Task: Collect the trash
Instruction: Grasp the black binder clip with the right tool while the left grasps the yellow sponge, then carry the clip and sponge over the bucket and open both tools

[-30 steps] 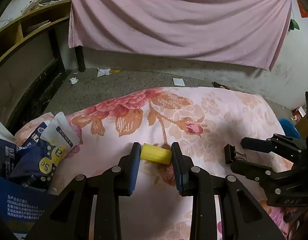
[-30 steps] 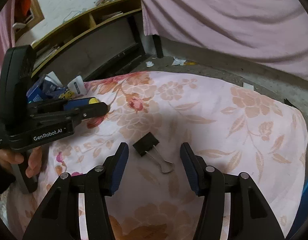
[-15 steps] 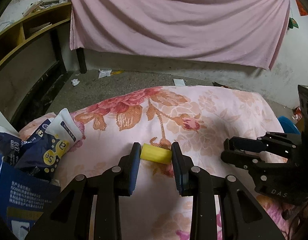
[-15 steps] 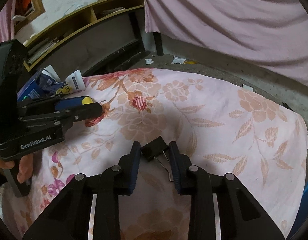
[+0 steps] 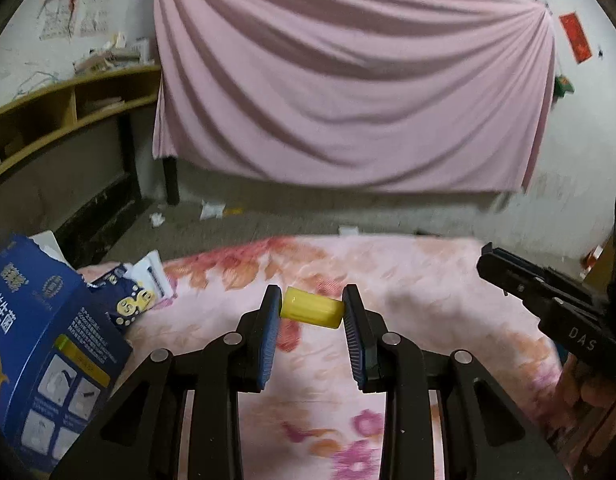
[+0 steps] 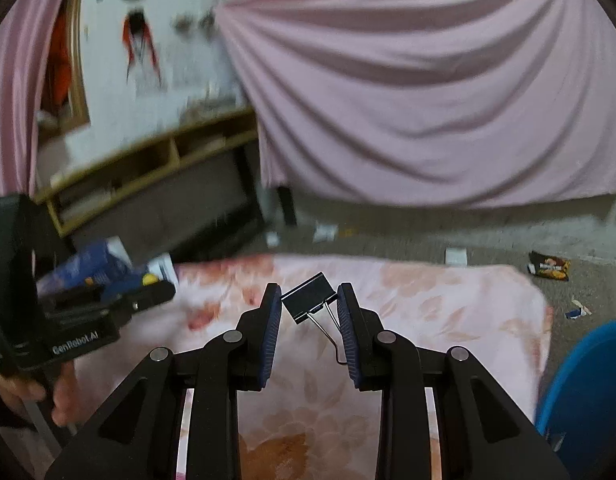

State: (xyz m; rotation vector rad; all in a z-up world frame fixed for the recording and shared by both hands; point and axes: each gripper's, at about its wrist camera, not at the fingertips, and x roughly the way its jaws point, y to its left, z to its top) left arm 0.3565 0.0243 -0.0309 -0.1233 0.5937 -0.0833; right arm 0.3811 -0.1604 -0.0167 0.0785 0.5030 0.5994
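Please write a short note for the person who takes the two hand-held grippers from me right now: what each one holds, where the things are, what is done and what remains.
Left hand-held gripper: shut on the yellow piece, lifted above the floral cloth.
Right hand-held gripper: shut on the black binder clip, also off the cloth.
Done: both items are picked up.
Left: drop them; a blue bin shows at the right, probably the place. The blue packages remain at the cloth's left end.
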